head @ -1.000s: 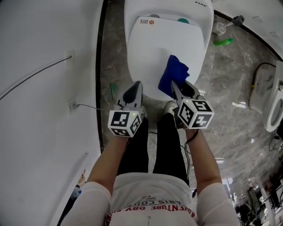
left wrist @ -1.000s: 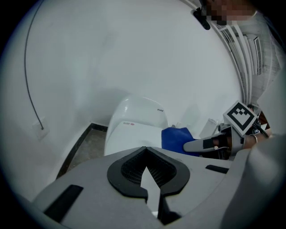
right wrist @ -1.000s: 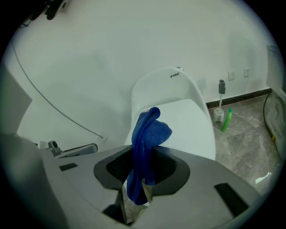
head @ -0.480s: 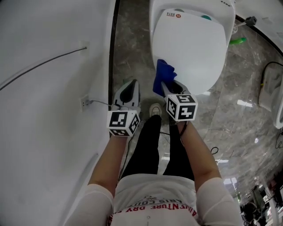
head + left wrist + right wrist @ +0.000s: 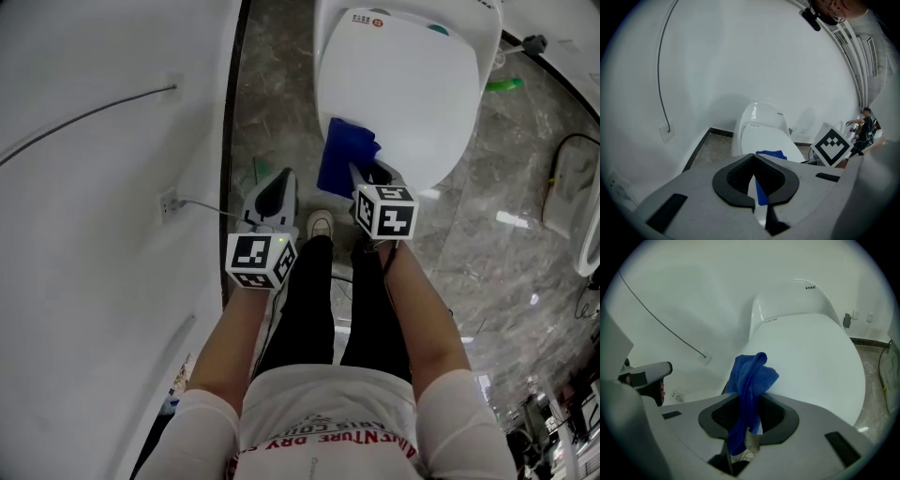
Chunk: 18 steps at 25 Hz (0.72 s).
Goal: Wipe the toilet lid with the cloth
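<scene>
The white toilet lid [image 5: 403, 94] is down, at the top of the head view. A blue cloth [image 5: 345, 155] hangs over the lid's near left edge, and my right gripper [image 5: 357, 172] is shut on it. In the right gripper view the cloth [image 5: 751, 378] sticks up from between the jaws, against the lid [image 5: 811, 352]. My left gripper [image 5: 282, 180] is shut and holds nothing. It hovers over the floor to the left of the toilet. Its own view shows the shut left gripper [image 5: 753, 157], with the cloth [image 5: 772, 153] and the lid [image 5: 764, 138] beyond it.
A white wall with a socket [image 5: 169, 202] and a cable runs along the left. The person's shoe [image 5: 320, 225] stands on the marble floor just before the toilet bowl. A green object [image 5: 503, 85] lies on the floor to the right of the toilet. A second white fixture [image 5: 589, 234] is at the right edge.
The right gripper has drawn the cloth from the lid's front middle toward its near left edge and come lower. The left gripper moved with it, staying shut beside the toilet.
</scene>
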Each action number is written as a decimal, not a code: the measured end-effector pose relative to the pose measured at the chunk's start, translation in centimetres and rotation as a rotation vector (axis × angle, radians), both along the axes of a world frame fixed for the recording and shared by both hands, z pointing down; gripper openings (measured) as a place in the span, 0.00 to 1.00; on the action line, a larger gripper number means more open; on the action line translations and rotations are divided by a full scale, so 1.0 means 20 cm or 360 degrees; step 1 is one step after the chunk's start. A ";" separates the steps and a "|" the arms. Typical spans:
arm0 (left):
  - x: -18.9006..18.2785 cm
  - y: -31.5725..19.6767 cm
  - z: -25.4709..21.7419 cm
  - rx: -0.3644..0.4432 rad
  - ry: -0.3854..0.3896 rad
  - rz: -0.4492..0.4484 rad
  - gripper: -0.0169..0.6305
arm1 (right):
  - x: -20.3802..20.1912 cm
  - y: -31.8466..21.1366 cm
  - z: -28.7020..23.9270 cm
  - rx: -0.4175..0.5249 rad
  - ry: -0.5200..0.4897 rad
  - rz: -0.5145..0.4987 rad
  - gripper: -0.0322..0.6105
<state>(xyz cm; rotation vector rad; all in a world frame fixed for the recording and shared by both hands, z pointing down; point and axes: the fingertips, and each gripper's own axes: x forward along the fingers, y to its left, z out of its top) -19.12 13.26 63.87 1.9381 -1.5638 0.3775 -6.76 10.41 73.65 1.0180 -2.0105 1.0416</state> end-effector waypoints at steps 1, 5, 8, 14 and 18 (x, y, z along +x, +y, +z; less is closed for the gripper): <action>0.03 0.00 0.01 -0.0002 0.0007 0.0001 0.04 | 0.03 -0.01 0.01 0.0003 0.0011 -0.0002 0.21; 0.19 0.01 0.06 -0.0026 0.0018 0.0008 0.04 | 0.22 0.02 0.03 -0.0016 0.0021 -0.0008 0.21; 0.37 -0.01 0.08 -0.0021 0.0020 0.0034 0.04 | 0.39 0.02 0.04 -0.0045 -0.0014 0.0029 0.21; 0.65 -0.07 0.07 0.0004 0.0041 0.0057 0.04 | 0.69 0.00 0.04 -0.0045 -0.0006 0.0042 0.21; 0.80 -0.09 0.07 0.0006 0.0028 0.0085 0.04 | 0.90 -0.03 0.06 -0.0026 0.0064 0.0059 0.21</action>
